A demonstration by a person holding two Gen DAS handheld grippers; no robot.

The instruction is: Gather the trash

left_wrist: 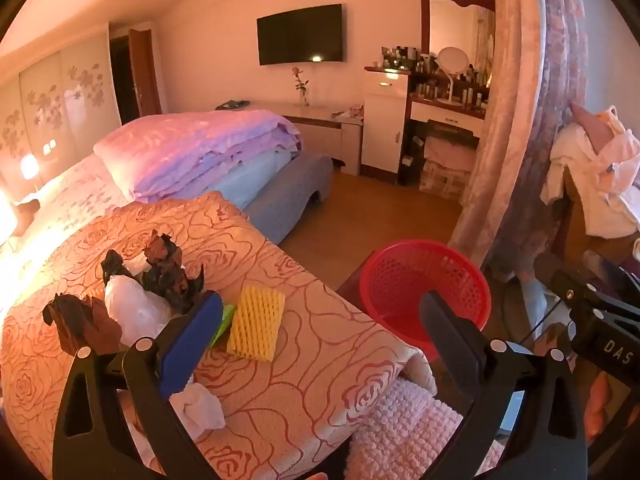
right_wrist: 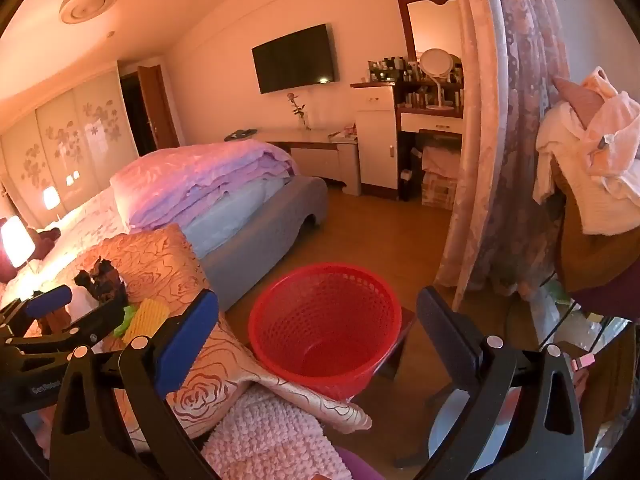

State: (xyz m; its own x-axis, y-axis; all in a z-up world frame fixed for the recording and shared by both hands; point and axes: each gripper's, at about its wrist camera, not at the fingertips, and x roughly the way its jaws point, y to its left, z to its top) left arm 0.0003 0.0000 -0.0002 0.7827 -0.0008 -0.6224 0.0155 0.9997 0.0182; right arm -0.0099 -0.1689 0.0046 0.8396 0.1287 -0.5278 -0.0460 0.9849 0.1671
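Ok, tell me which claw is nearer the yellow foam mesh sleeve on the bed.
Left. The left claw hovers right by the yellow foam mesh sleeve; the right claw sits off the bed over the red plastic basket.

The right gripper hangs with its jaws spread wide and nothing between them, framing a red mesh wastebasket that stands on a small dark stool beside the bed. At the left the left gripper, jaws also apart, reaches over the rose-patterned bedspread near a yellow foam fruit net, a green scrap and dark crumpled wrappers. A pink knitted blanket lies below the bedspread's edge.
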